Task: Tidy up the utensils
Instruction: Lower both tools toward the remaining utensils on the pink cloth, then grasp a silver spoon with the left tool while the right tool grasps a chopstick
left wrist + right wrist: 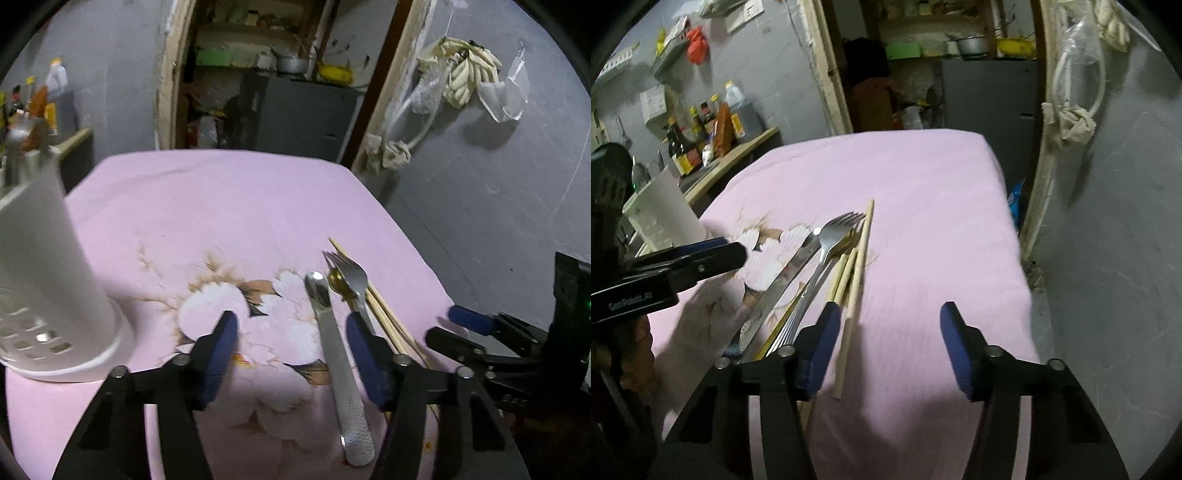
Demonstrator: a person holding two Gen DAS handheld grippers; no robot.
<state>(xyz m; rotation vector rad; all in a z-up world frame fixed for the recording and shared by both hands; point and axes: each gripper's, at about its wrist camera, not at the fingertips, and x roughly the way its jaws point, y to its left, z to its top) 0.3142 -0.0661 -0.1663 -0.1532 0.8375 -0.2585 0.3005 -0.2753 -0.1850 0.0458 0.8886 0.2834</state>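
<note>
Utensils lie in loose bundle on pink floral cloth, between the two grippers. White perforated holder stands upright, far outside left finger of left gripper. Left gripper fingers spread wide, nothing held; silver spoon lies between them, close to right finger. Steel fork and gold spoon lie just ahead of that right fingertip. Wooden chopsticks lie beside left finger of right gripper. Right gripper fingers released too, only cloth between.
</note>
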